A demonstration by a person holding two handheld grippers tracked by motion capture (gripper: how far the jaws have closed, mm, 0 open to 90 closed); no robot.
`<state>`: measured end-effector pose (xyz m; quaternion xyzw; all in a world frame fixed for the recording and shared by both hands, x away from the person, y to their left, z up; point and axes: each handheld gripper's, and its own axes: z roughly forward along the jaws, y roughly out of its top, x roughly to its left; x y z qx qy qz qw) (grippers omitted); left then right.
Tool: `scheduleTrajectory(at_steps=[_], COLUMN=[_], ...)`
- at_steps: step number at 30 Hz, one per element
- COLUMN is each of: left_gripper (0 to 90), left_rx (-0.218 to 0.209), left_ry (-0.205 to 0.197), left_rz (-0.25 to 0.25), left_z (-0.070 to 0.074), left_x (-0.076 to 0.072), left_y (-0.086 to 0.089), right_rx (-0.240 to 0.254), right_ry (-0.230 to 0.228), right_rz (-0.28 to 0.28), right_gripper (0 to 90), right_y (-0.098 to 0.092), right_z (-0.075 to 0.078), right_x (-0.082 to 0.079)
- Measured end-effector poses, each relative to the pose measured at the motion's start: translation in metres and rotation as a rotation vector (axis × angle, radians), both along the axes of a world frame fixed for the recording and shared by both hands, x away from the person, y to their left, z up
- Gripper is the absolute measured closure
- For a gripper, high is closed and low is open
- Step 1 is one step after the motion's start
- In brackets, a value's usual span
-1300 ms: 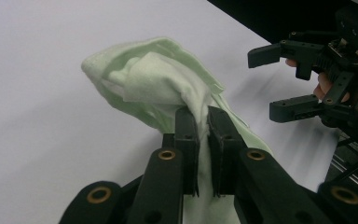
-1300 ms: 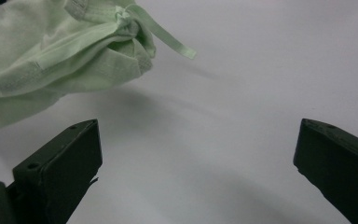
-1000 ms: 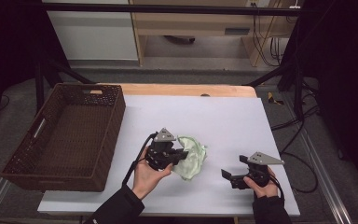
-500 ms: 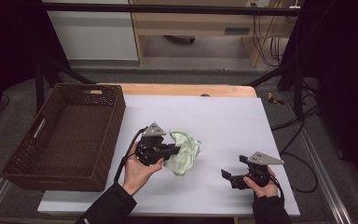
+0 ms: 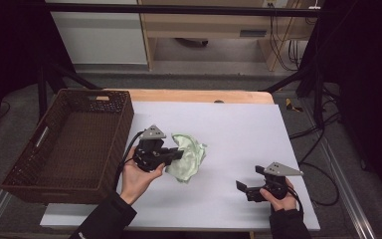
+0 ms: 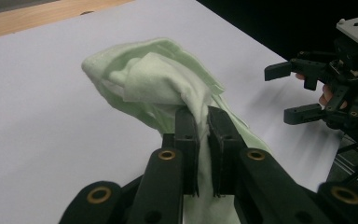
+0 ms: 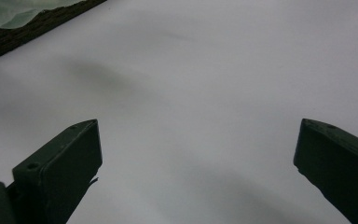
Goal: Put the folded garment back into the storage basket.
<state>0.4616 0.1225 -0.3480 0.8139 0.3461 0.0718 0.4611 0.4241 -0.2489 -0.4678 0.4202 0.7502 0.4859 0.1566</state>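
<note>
The left gripper (image 5: 176, 155) has its jaws clamped on a pale green cloth (image 5: 186, 158), which bunches beyond them above the white table sheet (image 5: 229, 124), near the brown wicker basket (image 5: 74, 144). The right gripper (image 5: 243, 188) rests near the sheet's front right edge, jaws wide apart, with bare sheet between the two.

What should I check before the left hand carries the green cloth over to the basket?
1. Grip: left gripper jaws pinch a fold of the green cloth: ok.
2. Cloth off the white table: lower end hangs close to it; cannot tell.
3. Wicker basket has room inside: ok.
4. Path from cloth to basket rim free of things: ok.
5. Right gripper open, apart from the cloth, low over the table: ok.
6. Left cable clear of the basket wall: cannot tell.
</note>
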Motion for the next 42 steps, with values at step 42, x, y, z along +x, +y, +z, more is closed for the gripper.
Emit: scheduleTrajectory(at_steps=[42], left_gripper=[82.5], left_rx=[-0.010], left_ry=[-0.047], left_rz=[0.077], left_z=[0.042], left_x=[-0.001], left_y=[0.070], right_rx=[-0.005], right_ry=[0.004], right_rz=[0.001], right_gripper=[1.5], right_y=[0.000], right_z=[0.000], right_x=[0.000])
